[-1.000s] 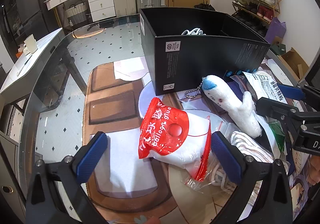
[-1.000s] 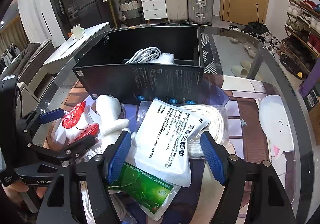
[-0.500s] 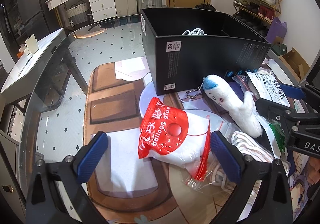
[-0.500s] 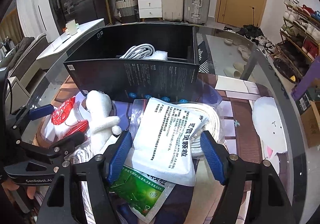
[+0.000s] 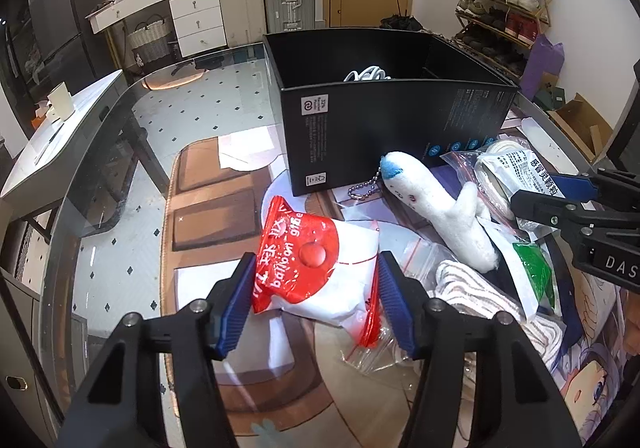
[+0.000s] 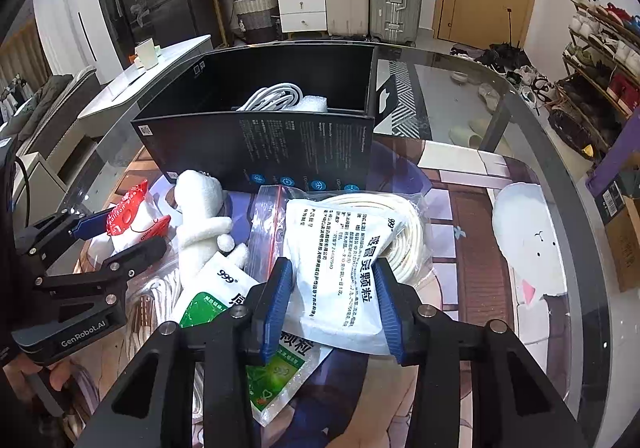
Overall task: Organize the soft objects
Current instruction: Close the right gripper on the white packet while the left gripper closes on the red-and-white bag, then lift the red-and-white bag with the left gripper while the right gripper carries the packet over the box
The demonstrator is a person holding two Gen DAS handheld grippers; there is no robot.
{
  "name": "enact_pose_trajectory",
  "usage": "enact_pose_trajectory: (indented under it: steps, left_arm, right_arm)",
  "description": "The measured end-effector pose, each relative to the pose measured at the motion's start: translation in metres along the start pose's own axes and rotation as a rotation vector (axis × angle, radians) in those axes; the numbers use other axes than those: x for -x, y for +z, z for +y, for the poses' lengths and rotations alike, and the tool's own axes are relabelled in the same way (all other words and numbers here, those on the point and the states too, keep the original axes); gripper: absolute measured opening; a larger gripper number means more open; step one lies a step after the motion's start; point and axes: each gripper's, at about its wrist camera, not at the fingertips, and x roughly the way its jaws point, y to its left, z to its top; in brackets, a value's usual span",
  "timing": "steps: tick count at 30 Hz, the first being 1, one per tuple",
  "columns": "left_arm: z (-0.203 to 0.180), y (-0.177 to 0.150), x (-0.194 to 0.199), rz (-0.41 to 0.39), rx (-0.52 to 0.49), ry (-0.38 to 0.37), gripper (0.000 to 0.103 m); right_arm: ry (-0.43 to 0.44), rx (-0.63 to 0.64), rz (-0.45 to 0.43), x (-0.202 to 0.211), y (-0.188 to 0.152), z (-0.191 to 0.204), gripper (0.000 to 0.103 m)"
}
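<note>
soft objects lie in a heap on the glass surface point(image 5: 120, 175), just in front of the black box point(image 5: 384, 127). we see the left gripper point(image 5: 316, 298) narrowed around the red and white balloon glue bag point(image 5: 316, 264), pads touching its two edges, so it looks pinched, not yet lifted. the right gripper point(image 6: 332, 302) is closed in on the white medicine sachet point(image 6: 340, 260) the same way, pads against both sides. we judge both grasps are just made and the step in hand is pick-up. next move calls for lifting each bag clear of the heap and carrying it over the box's near wall; the sachet rests on the bagged cord coil point(image 6: 404, 224) and on a green sachet point(image 6: 276, 368), so these may drag along.

the white plush keychain point(image 5: 436, 207) lies between the two grippers, its head beside the box. a striped cloth point(image 5: 472, 288) sits under it.

the box is open-topped and upright; inside we see a white cable bundle point(image 6: 276, 97) and a bubble wrap piece point(image 6: 314, 103), the rest of the floor hidden.
</note>
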Motion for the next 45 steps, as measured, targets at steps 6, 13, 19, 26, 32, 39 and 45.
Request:
enact_pose_trajectory:
  steps: [6,13,19,26,32,39,45]
  left_arm:
    - [0.001,-0.001,0.003,-0.007,0.009,-0.021,0.048]
    - [0.007,-0.005,0.009,-0.019,0.046,-0.056,0.046]
    - [0.007,-0.008,0.012,-0.026,0.042,-0.044,0.046]
    - [0.002,-0.007,0.016,-0.036,0.033,-0.036,0.046]
    - [0.003,-0.006,0.023,-0.042,0.040,-0.045,0.046]
    - [0.004,-0.003,0.035,-0.060,0.054,-0.041,0.046]
    - [0.000,0.001,0.044,-0.078,0.045,-0.036,0.046]
  right_arm:
    - [0.002,0.003,-0.004,0.004,0.000,0.000,0.034]
    - [0.009,0.004,-0.013,0.011,-0.002,-0.002,0.033]
    - [0.034,-0.007,-0.037,0.023,-0.001,-0.006,0.032]
    - [0.053,-0.014,-0.057,0.036,-0.001,-0.008,0.032]
    - [0.068,-0.014,-0.059,0.039,-0.003,-0.004,0.032]
    - [0.086,-0.001,-0.062,0.041,-0.005,0.003,0.032]
    - [0.099,0.003,-0.077,0.047,-0.004,0.004,0.032]
